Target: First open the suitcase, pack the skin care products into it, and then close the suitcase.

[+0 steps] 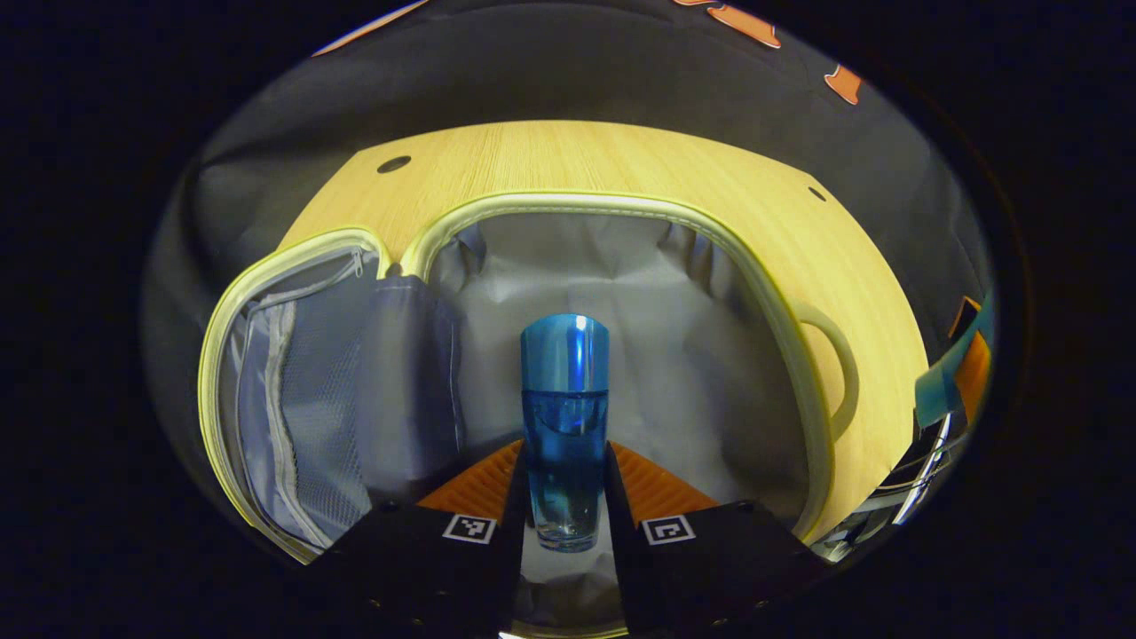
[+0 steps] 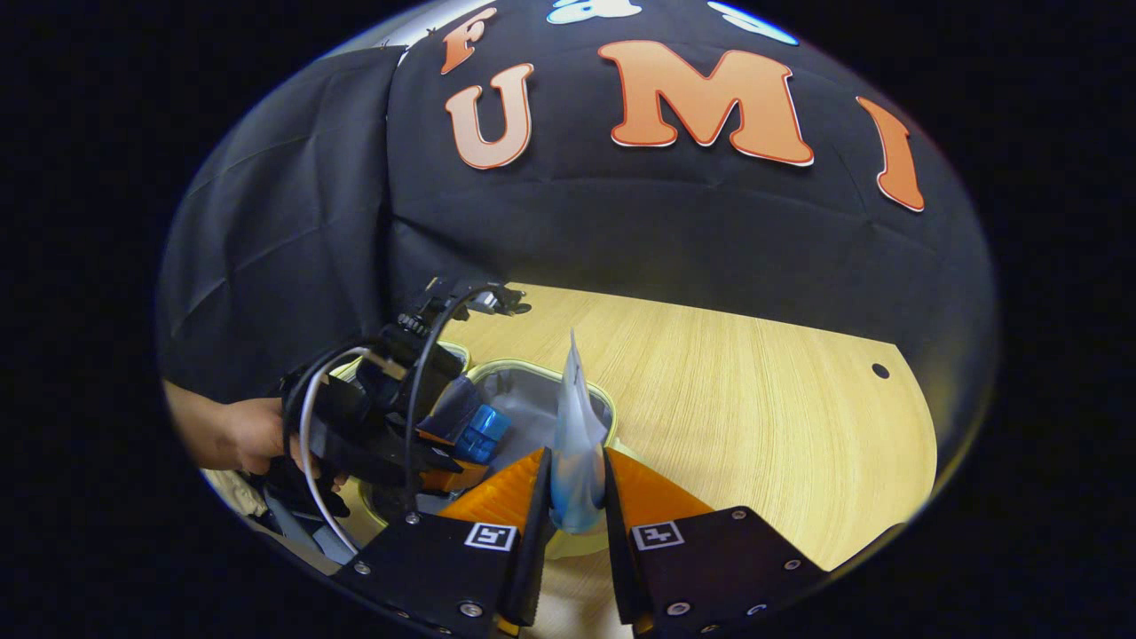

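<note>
In the left gripper view my left gripper (image 1: 565,479) is shut on a blue bottle (image 1: 565,417) with a shiny blue cap, held over the open suitcase (image 1: 621,206). The suitcase has a pale yellow rim, a grey lining and a mesh-pocket lid (image 1: 293,399) folded out to the left. In the right gripper view my right gripper (image 2: 575,488) is shut on a pale blue-and-white tube (image 2: 575,435), standing upright above the suitcase's near edge (image 2: 541,368). The left gripper (image 2: 390,417) with the blue bottle (image 2: 479,433) and a hand (image 2: 240,435) shows at the left there.
The suitcase lies on a light wooden table (image 2: 754,399) with small holes near its corners. A side handle (image 1: 839,373) sticks out on the suitcase's right. Black cloth walls surround the table. Metal and orange objects (image 1: 941,417) stand at the table's right edge.
</note>
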The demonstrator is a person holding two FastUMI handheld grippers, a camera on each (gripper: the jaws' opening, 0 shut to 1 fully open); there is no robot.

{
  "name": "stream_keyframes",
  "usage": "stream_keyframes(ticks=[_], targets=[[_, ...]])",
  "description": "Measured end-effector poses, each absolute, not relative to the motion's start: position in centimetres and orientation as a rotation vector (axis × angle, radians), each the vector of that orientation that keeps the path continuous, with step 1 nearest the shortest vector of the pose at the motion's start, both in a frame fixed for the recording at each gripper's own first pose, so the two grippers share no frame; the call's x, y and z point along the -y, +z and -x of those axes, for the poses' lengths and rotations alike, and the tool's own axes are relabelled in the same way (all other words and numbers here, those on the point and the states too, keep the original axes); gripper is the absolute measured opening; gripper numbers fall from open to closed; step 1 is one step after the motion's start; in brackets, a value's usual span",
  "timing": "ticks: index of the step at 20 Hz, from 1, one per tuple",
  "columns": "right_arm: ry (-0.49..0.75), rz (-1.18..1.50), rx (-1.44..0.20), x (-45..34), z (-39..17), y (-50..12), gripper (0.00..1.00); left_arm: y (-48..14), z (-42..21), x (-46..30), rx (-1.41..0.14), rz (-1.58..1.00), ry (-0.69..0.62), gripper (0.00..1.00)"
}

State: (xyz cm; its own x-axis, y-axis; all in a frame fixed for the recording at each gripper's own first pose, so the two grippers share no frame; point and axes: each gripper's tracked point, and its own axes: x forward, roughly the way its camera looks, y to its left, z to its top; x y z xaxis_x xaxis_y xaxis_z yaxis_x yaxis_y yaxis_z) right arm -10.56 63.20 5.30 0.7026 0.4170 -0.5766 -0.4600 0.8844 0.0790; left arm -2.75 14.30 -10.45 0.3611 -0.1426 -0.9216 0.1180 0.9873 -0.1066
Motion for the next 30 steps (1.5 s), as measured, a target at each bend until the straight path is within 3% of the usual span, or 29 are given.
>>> stream_keyframes(ticks=[2,3,4,9,10,14,15,16,18,19,21,23,25,27,28,30], targets=[[0.480,0.075,-0.635,-63.1,10.8,5.1,0.34,-10.7,3.0,-14.8,-1.224,0.005,-0.141,0.46],[0.477,0.075,-0.638,-63.0,10.9,5.0,0.29,-11.0,2.9,-14.8,-1.236,0.002,-0.128,0.45],[0.479,0.074,-0.645,-63.1,11.0,4.9,0.34,-11.1,3.0,-14.7,-1.248,-0.006,-0.124,0.46],[0.491,0.081,-0.673,-63.6,11.1,4.1,0.34,-9.3,3.5,-14.5,-1.196,0.069,-0.147,0.50],[0.495,0.082,-0.683,-63.7,11.1,3.9,0.33,-8.9,3.9,-14.4,-1.184,0.100,-0.157,0.54],[0.507,0.076,-0.712,-64.9,10.7,2.7,0.33,-4.8,3.7,-15.3,-0.988,0.169,-0.225,0.58],[0.513,0.075,-0.723,-65.4,10.7,2.3,0.33,-3.4,4.0,-15.8,-0.959,0.178,-0.236,0.62],[0.517,0.076,-0.733,-65.9,10.7,2.0,0.34,-1.9,4.3,-16.7,-0.919,0.173,-0.232,0.74],[0.527,0.082,-0.761,-66.9,10.8,1.1,0.33,1.3,4.3,-19.3,-0.829,0.161,-0.192,0.88],[0.532,0.081,-0.774,-67.2,10.9,0.7,0.33,3.0,4.4,-20.4,-0.786,0.179,-0.173,0.82],[0.542,0.080,-0.809,-68.4,11.1,-0.5,0.33,6.4,4.9,-23.6,-0.694,0.233,-0.109,0.86],[0.551,0.092,-0.838,-69.2,11.4,-1.7,0.34,10.5,5.0,-28.2,-0.523,0.295,-0.027,0.96],[0.558,0.114,-0.887,-70.0,12.1,-3.5,0.34,14.0,5.6,-32.2,-0.388,0.343,0.018,0.92],[0.559,0.131,-0.929,-70.7,12.5,-4.9,0.34,14.7,6.9,-36.7,-0.386,0.333,0.101,0.95],[0.556,0.140,-0.956,-70.9,12.7,-5.8,0.34,14.7,7.3,-38.7,-0.398,0.327,0.136,0.91],[0.543,0.158,-1.007,-71.1,13.1,-6.9,0.34,13.3,7.7,-42.3,-0.444,0.321,0.194,0.96]])
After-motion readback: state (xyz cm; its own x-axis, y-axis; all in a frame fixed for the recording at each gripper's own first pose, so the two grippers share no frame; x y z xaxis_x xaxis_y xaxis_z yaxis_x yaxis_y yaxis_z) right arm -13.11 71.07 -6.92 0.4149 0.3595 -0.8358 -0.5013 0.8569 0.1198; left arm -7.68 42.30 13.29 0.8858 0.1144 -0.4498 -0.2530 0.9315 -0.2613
